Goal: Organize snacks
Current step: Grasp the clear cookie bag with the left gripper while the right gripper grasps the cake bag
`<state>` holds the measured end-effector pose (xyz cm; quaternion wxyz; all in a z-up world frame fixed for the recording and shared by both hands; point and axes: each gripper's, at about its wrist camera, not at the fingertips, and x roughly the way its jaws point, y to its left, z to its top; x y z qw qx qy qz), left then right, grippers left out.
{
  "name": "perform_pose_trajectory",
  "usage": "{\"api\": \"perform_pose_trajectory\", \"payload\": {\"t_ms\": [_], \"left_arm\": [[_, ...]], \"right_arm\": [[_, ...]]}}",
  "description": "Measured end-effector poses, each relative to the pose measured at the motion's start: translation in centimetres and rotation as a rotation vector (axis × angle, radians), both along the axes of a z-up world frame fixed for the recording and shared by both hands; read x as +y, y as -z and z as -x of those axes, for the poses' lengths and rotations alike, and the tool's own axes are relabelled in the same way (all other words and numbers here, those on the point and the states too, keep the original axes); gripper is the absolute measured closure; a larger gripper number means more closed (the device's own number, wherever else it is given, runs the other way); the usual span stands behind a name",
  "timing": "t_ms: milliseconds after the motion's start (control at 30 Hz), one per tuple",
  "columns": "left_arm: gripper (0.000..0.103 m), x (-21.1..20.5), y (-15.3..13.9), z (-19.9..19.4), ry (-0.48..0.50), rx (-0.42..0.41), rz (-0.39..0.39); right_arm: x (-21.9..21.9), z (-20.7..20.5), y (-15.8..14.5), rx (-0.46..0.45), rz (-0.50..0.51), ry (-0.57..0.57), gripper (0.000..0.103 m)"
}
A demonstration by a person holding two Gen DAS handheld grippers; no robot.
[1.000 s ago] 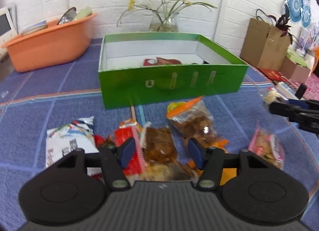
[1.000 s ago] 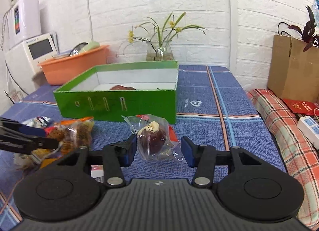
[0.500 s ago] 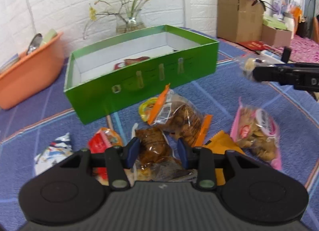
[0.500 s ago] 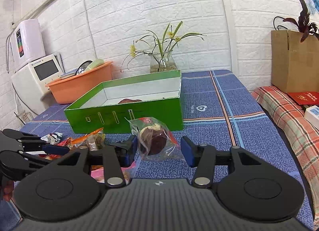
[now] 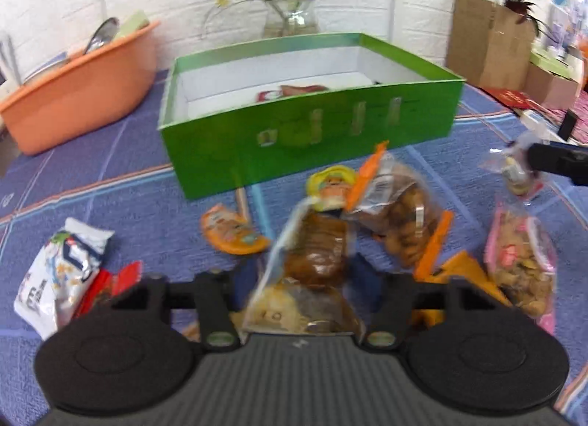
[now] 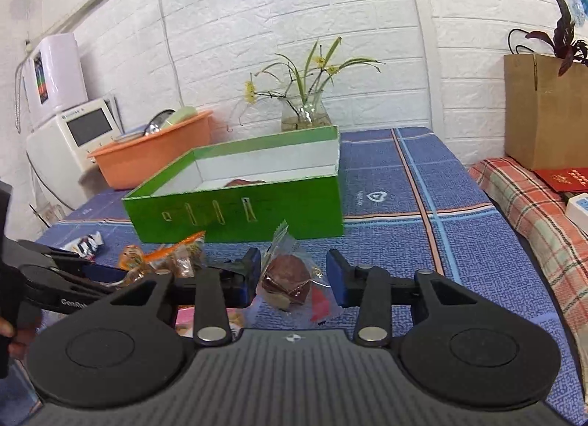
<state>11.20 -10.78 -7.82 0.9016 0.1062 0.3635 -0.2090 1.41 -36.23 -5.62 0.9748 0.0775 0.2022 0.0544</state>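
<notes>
we see the left tongs (image 5: 307,279) low over a heap of snacks on the blue checked table (image 5: 121,202), with a clear bag of brown pastry (image 5: 316,253) between the fingers; the view is blurred, the jaws have just been opening, and the pads seem to stand off the bag, so we read them as released. the right tongs (image 6: 293,275) have just been closing around a clear packet with a dark round snack (image 6: 290,277); its wrapper touches the left pad while a gap shows at the right pad, so no clamp yet. the green box (image 6: 239,211) stands on the table just beyond both, with one reddish packet (image 5: 294,91) inside. a bag of biscuits with an orange strip (image 5: 400,220), a pink bag (image 5: 522,260) and a white pouch (image 5: 62,264) lie around the heap.
</notes>
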Motion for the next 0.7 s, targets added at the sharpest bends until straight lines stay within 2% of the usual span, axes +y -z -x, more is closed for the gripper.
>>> {"api": "perform_pose_trajectory", "payload": {"t_ms": [233, 267, 300, 333, 433, 567, 700], "left_arm": [[0.049, 0.2, -0.2, -0.1, 0.063, 0.021, 0.016], [0.049, 0.1, -0.1, 0.0, 0.062, 0.020, 0.016], [0.049, 0.0, -0.1, 0.0, 0.064, 0.017, 0.014], [0.049, 0.0, 0.0, 0.2, 0.066, 0.013, 0.014], [0.049, 0.0, 0.1, 0.4, 0.073, -0.005, 0.015], [0.049, 0.1, 0.1, 0.1, 0.077, -0.003, 0.029], [0.050, -0.1, 0.2, -0.2, 0.091, -0.004, 0.041]], "right_arm": [[-1.0, 0.5, 0.1, 0.025, -0.033, -0.029, 0.033], [-1.2, 0.5, 0.2, 0.035, -0.053, -0.034, 0.022], [-1.4, 0.5, 0.4, 0.052, -0.073, -0.037, 0.005], [-1.4, 0.4, 0.5, 0.075, -0.090, -0.044, 0.000], [-1.3, 0.5, 1.0, 0.102, -0.097, -0.047, 0.000], [-0.5, -0.2, 0.9, 0.124, -0.010, -0.035, 0.000], [-0.2, -1.6, 1.3, 0.161, -0.005, -0.046, 0.000]]}}
